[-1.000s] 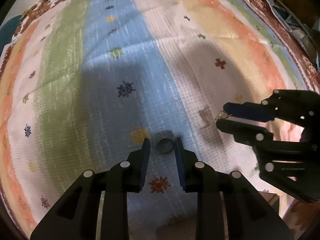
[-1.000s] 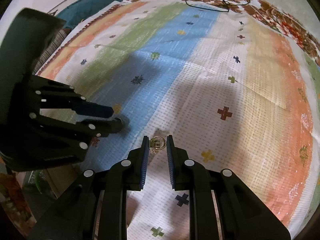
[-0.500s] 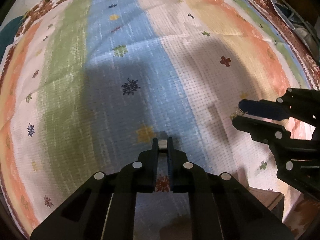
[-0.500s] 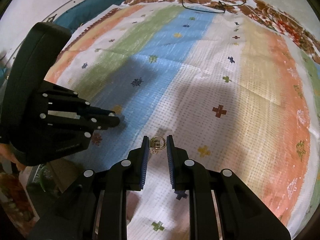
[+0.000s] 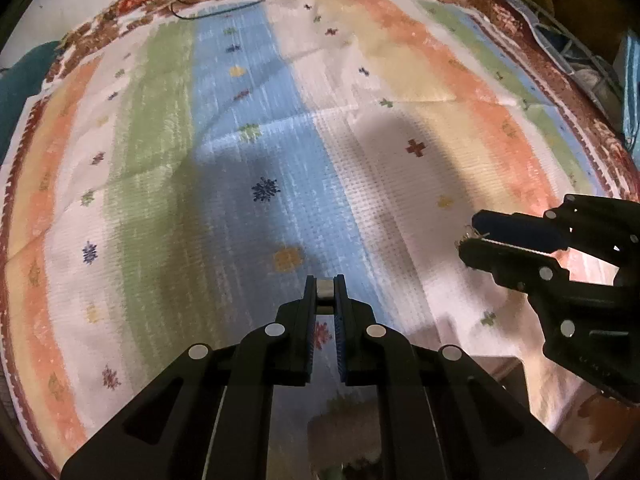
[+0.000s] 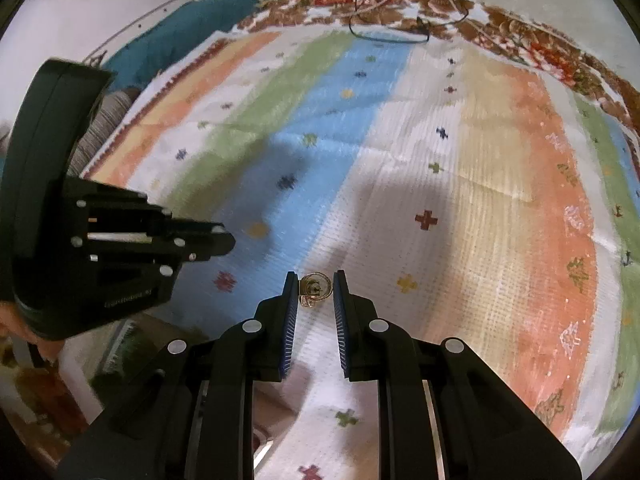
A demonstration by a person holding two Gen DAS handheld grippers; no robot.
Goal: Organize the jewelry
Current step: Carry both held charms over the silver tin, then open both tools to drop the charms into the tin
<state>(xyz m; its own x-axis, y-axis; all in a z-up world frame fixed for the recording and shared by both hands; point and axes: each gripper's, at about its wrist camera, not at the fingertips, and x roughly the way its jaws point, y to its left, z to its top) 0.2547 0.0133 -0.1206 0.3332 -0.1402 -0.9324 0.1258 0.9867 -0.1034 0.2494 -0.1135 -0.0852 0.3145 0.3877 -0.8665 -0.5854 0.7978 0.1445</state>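
Observation:
My left gripper (image 5: 325, 279) is shut on a small grey round piece (image 5: 325, 289), seen edge-on between its pads and held above the striped cloth (image 5: 256, 152). In the right wrist view the left gripper (image 6: 226, 239) shows at the left, its fingers together. My right gripper (image 6: 316, 276) is shut on a small gold ring-shaped jewel (image 6: 316, 286) with a bit dangling under it, also off the cloth. From the left wrist view the right gripper (image 5: 467, 236) sits at the right with a glint of gold at its fingertips (image 5: 492, 224).
The cloth has green, blue, white, yellow and orange stripes with small cross motifs. A thin black cord (image 6: 384, 36) lies at its far edge. A teal cushion (image 6: 176, 44) is at the far left. A wire rack (image 5: 576, 56) stands at the far right.
The left jaws closed on the grey piece that lay flat on the cloth and lifted it. Both grippers rose away from the cloth, the right keeping its gold jewel.

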